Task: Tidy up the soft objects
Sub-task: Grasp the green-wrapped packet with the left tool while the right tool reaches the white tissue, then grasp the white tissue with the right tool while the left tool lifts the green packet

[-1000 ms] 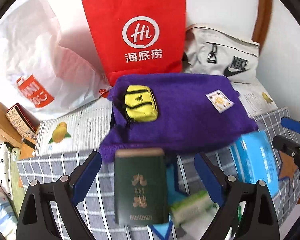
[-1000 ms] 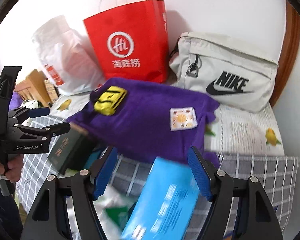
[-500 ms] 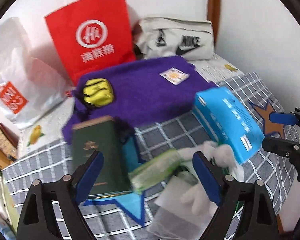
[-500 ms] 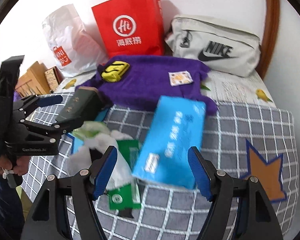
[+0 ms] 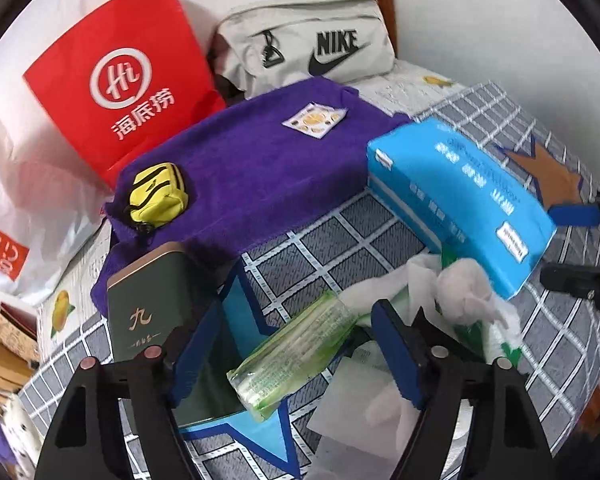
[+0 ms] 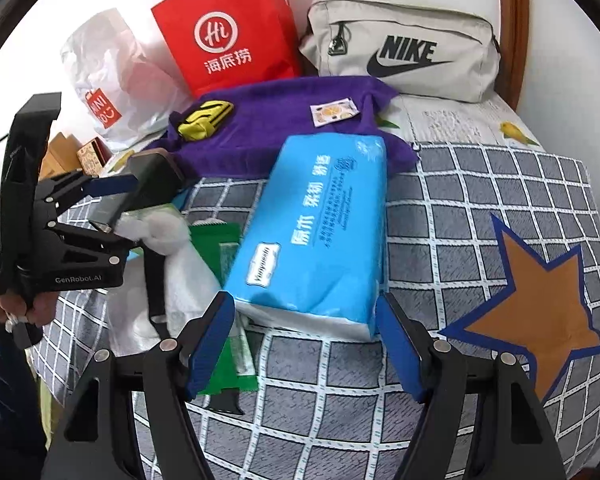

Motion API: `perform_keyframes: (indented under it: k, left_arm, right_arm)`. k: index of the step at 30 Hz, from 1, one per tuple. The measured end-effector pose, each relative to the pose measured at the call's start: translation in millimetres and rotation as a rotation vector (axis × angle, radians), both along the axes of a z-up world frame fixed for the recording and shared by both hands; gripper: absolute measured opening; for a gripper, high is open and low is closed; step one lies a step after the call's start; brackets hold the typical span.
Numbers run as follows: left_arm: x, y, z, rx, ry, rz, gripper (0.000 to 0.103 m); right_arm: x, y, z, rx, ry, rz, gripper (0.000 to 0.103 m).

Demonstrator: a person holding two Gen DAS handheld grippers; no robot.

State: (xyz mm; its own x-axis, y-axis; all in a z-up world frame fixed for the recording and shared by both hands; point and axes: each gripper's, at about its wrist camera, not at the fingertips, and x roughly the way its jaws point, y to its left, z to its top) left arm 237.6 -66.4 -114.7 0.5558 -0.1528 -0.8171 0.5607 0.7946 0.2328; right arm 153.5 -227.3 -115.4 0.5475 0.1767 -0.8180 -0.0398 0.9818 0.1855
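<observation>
The left gripper [image 5: 296,354] has just been closing its fingers [image 5: 194,354], yet they stand apart with a green tissue pack [image 5: 288,356] lying between them, not pressed by either pad. The right gripper [image 6: 304,346] hangs with fingers [image 6: 211,344] released, the near end of the blue tissue pack [image 6: 316,232] just beyond their tips and untouched. Both hang over the near part of a bed covered by a grey checked blanket [image 6: 480,208] with star patches.

Beside the green pack lie crumpled white tissues [image 5: 464,292] and a flat green wrapper [image 6: 220,256], all clustered at the blue pack's left side in the right wrist view. A dark green box [image 5: 148,300] lies left of them, its far end touching the purple towel [image 5: 256,164].

The towel is spread across the middle of the bed, carrying 1 yellow pouch [image 5: 158,194] and 1 small white sachet [image 5: 315,119]. At the bed's far edge, against the wall, stand a white plastic bag [image 6: 112,72], a red paper bag [image 6: 228,28] and a beige Nike bag [image 6: 400,48].
</observation>
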Motion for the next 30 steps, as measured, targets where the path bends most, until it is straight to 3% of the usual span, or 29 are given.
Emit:
perform_keyframes:
  k: [4,6,7,8,13,21,30]
  left_arm:
    - [0.7,-2.0,-6.6,0.034,0.011,-0.026,0.075]
    - [2.8,-2.8,-10.7,0.027,0.031,-0.028,0.063]
    - [3.3,-3.6,-13.9,0.022,0.053,-0.036,0.048]
    - [3.6,-4.7,-17.1,0.026,0.068,-0.045,0.042]
    - [1.2,-5.7,-13.8,0.032,0.055,-0.031,0.027]
    - [-4.2,24.9,41.1,-0.111,0.02,0.053,0.026]
    - [-40.2,65.0,53.7,-0.15,0.002,0.166,0.026]
  right_arm:
    - [-2.2,-6.1,-2.4,0.005,0.0,-0.004,0.073]
    - [-3.3,-9.8,-3.3,0.011,0.001,-0.012,0.073]
    - [-3.4,-12.3,-4.2,0.016,0.003,-0.021,0.073]
    - [-3.5,-13.8,-5.0,0.02,0.004,-0.025,0.073]
    - [-5.2,-18.5,-6.8,0.029,0.009,-0.038,0.073]
    - [-9.1,-19.3,3.1,0.059,-0.017,-0.044,0.073]
    - [-18.2,7.4,18.9,0.084,-0.074,0.038,0.073]
